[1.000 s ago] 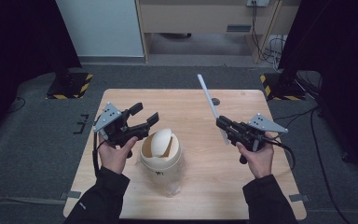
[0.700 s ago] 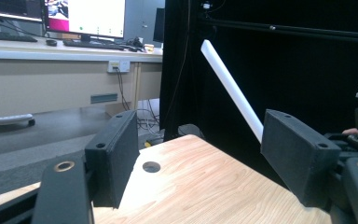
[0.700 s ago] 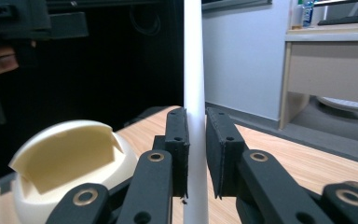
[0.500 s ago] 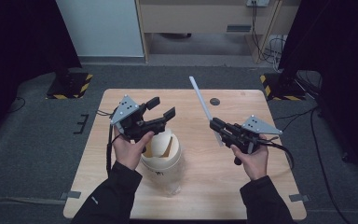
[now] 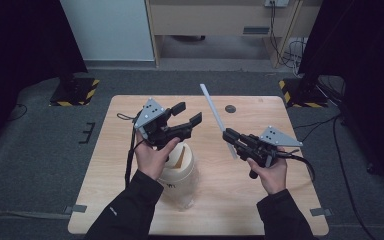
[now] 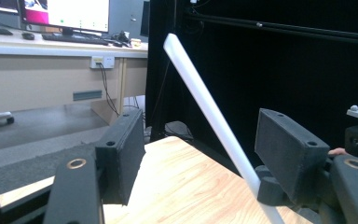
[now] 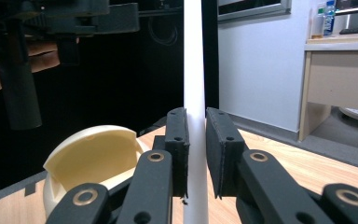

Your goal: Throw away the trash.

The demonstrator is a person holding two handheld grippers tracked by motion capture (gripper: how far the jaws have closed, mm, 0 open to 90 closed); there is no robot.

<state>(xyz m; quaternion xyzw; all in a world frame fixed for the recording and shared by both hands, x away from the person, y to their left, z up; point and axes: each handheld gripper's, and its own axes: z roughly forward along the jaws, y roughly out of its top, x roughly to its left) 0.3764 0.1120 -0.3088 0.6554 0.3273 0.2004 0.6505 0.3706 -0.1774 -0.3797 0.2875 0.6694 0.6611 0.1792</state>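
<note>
My right gripper [image 5: 231,137] is shut on a long white stick [image 5: 212,107] that slants up and away over the wooden table [image 5: 260,200]. In the right gripper view its pads [image 7: 179,135] press the stick [image 7: 195,70] from both sides. My left gripper [image 5: 187,114] hovers over a cream bin with a swing lid [image 5: 180,167], left of the stick and apart from it. Its jaws have just been closing a little and stand open with nothing between them. In the left gripper view the stick [image 6: 200,98] rises beyond the open left gripper [image 6: 200,154]. The bin [image 7: 93,158] sits low left in the right gripper view.
A small dark round disc [image 5: 230,108] lies on the far part of the table. Black curtains stand at both sides. A white panel and a wooden desk are beyond the far edge. Cables trail from both grippers.
My left gripper has moved right and up, from beside the bin to above it, nearer the stick. The right hand has hardly moved; the stick's far end has shifted slightly left.
</note>
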